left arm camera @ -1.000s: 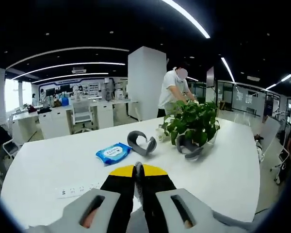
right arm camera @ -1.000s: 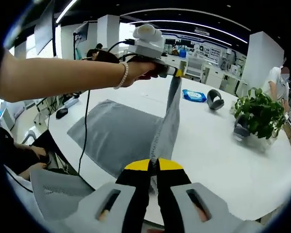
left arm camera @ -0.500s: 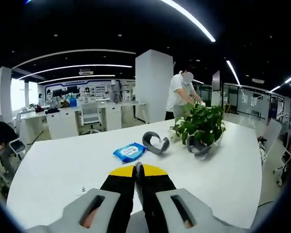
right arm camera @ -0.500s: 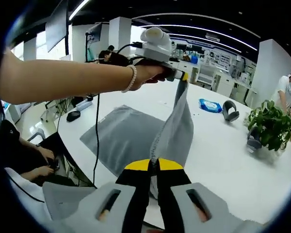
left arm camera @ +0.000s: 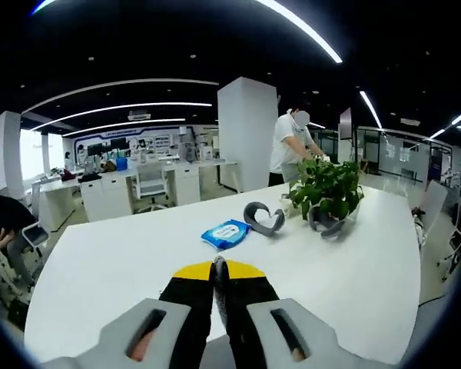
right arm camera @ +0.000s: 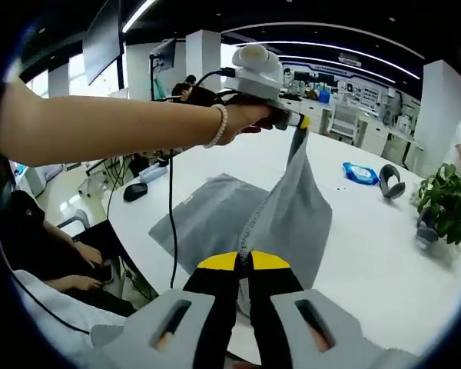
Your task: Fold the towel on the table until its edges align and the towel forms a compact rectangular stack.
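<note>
Nearest in the right gripper view, right claw (right arm camera: 243, 260) pinched tight on one corner of the grey towel (right arm camera: 280, 223), jaws closed with the cloth edge caught between the yellow tips. Higher and further out in that same view, left claw (right arm camera: 298, 123) clamped on the neighbouring corner, gripped by a hand (right arm camera: 242, 119) with a bead bracelet. Held this way to lift one whole edge clear, so that it can be carried across the remaining cloth as a first fold; a judgement, since no fold lies flat yet. Rest of the towel draped down and spread on the white worktop (right arm camera: 369, 254), near its front rim. Beyond it, a blue packet of wipes (right arm camera: 359, 172), a grey headset (right arm camera: 390, 181) and a potted plant (right arm camera: 449, 206), all well apart from the cloth.

In the left gripper view, closed black jaws with yellow tips, a thin sliver of cloth between them, and the bare worktop stretching to the wipes, headset and plant.

Against a second ago: both corners raised higher, lifted panel wider and more spread, more of the flat part peeled up; wipes and plant drawn rightward and further off as the cameras travel.
</note>
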Action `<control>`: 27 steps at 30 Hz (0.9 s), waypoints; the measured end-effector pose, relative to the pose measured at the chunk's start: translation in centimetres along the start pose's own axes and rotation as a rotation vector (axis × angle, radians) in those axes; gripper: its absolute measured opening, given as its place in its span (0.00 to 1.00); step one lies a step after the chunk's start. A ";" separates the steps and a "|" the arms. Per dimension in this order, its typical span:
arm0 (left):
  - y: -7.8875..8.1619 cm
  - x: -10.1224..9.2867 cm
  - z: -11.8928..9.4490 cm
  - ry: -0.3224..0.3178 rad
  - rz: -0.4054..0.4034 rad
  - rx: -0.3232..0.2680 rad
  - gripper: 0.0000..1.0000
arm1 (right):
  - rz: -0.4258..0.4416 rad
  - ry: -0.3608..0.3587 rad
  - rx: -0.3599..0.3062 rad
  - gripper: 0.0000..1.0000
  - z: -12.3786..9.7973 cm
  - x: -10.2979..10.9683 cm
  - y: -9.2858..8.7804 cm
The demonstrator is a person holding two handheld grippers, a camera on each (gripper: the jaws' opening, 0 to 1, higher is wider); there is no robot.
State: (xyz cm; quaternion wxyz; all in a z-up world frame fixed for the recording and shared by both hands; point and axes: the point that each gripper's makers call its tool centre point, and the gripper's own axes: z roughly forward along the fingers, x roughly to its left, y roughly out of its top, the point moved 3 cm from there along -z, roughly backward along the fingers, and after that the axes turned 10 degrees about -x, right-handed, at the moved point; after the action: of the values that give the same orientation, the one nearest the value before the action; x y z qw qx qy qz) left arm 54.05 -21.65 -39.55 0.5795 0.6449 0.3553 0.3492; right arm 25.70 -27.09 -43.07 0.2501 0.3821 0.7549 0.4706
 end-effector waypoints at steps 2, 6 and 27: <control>-0.2 0.8 -0.4 0.006 0.001 0.003 0.04 | -0.003 0.012 0.002 0.01 0.5 0.5 0.1; -0.6 2.1 -1.1 0.016 0.002 0.006 0.04 | -0.003 0.028 0.006 0.01 1.2 1.2 0.2; -2.4 7.5 -4.5 0.058 0.004 -0.001 0.04 | -0.076 0.148 0.014 0.01 4.8 5.6 0.5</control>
State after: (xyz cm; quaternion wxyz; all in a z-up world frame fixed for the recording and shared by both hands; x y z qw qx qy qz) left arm 53.80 -12.70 -41.27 0.5684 0.6350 0.3705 0.3694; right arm 26.12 -19.95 -44.79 0.2088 0.3191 0.7887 0.4822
